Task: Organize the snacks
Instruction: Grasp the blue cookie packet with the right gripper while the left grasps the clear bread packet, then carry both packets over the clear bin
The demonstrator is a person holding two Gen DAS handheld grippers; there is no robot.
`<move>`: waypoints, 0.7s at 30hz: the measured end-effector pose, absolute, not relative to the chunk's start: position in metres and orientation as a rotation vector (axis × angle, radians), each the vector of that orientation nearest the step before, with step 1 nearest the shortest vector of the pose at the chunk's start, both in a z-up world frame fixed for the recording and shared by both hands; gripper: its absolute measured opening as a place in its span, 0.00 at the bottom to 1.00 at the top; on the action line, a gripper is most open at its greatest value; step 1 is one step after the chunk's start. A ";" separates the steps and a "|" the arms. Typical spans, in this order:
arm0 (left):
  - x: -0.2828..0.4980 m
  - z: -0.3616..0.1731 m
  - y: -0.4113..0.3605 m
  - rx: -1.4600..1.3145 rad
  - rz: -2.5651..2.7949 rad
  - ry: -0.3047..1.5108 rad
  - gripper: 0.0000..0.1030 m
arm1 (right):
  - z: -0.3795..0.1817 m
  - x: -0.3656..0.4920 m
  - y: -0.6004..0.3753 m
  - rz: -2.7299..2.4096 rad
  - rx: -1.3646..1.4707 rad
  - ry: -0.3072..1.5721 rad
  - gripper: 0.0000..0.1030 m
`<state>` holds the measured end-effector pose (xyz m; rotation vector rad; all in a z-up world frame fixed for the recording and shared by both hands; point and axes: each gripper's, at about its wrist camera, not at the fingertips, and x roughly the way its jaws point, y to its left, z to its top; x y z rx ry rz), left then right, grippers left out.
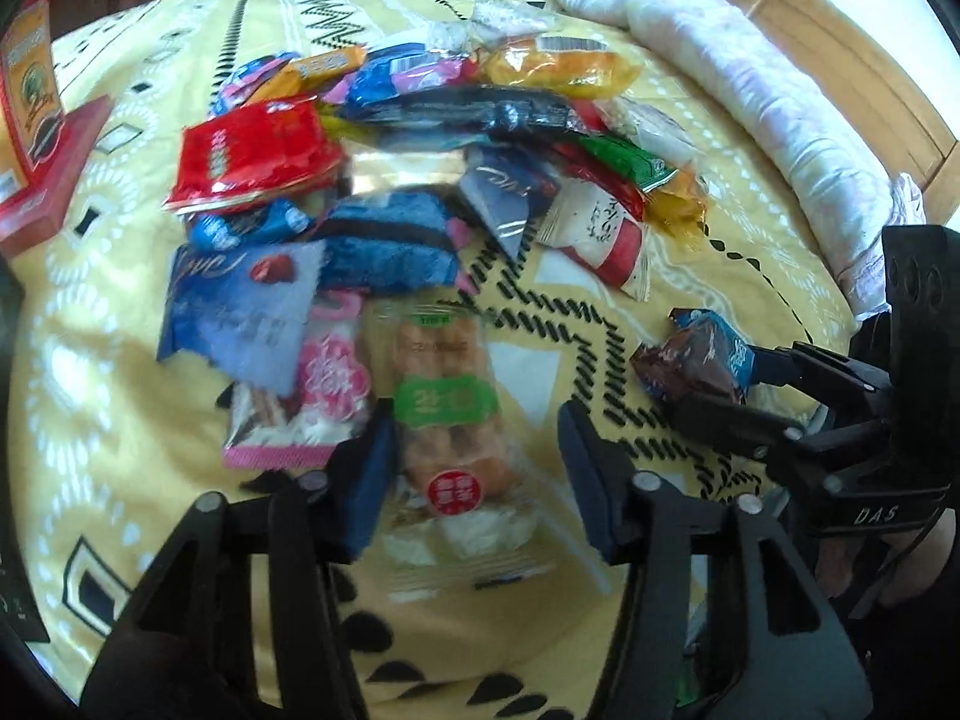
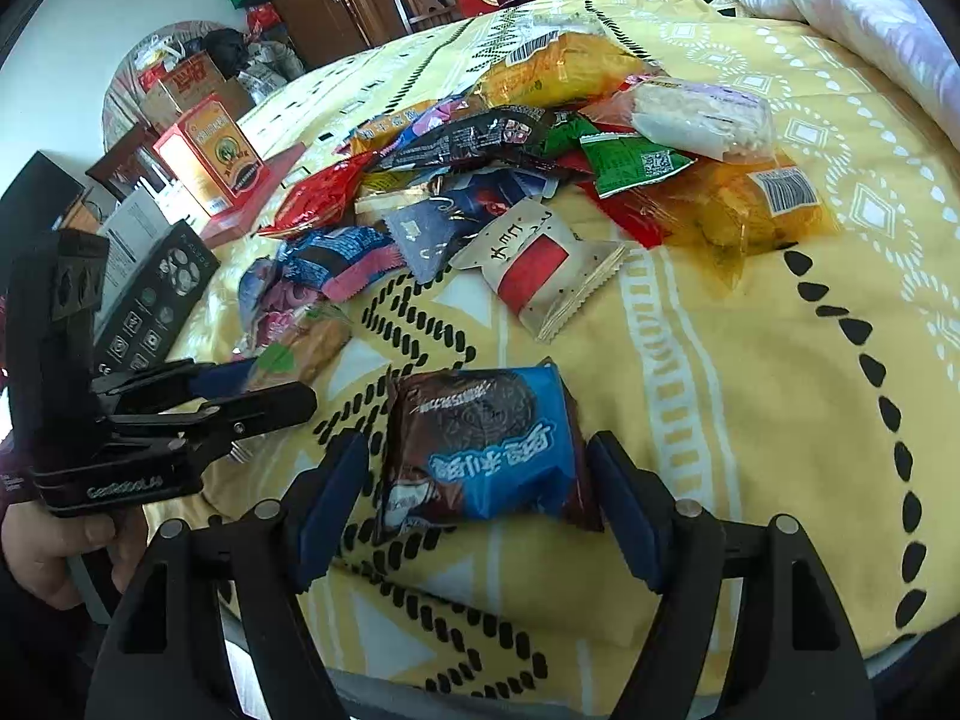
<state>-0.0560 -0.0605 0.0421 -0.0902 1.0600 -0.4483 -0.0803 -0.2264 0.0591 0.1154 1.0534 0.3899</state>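
Observation:
A pile of snack packets (image 1: 420,138) lies on the yellow patterned bedsheet (image 1: 600,312). My left gripper (image 1: 474,480) points down over a clear packet with a green label (image 1: 447,402). The packet lies between the blue pads; the left pad is at its edge and the right pad stands apart, so the gripper is open. My right gripper (image 2: 480,504) straddles a blue and brown cookie packet (image 2: 486,450) that rests on the sheet apart from the pile, with a small gap at the left pad. The same cookie packet (image 1: 696,360) and right gripper (image 1: 738,390) show at the right of the left wrist view.
A red box (image 2: 210,156) stands on a flat red box (image 2: 258,192) at the sheet's far left edge. A black box (image 2: 156,300) lies beside it. A rolled pale quilt (image 1: 720,72) runs along the bed's far right side. A hand (image 2: 54,546) holds the left gripper (image 2: 258,387).

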 end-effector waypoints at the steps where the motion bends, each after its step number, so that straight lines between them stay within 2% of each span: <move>1: -0.054 0.041 -0.063 -0.080 -0.446 1.063 0.55 | 0.057 -0.078 -0.225 0.387 0.108 1.058 0.76; 4: -0.051 0.037 -0.064 -0.076 -0.442 1.071 0.52 | 0.052 -0.073 -0.223 0.379 0.089 1.071 0.74; 5: -0.051 0.038 -0.063 -0.066 -0.428 1.068 0.40 | 0.052 -0.072 -0.223 0.374 0.080 1.070 0.67; 8: -0.055 0.044 -0.057 -0.074 -0.432 1.060 0.37 | 0.055 -0.073 -0.225 0.356 0.068 1.055 0.54; 21: -0.091 0.130 0.005 -0.134 -0.394 0.851 0.37 | 0.118 -0.082 -0.210 0.385 0.051 0.918 0.54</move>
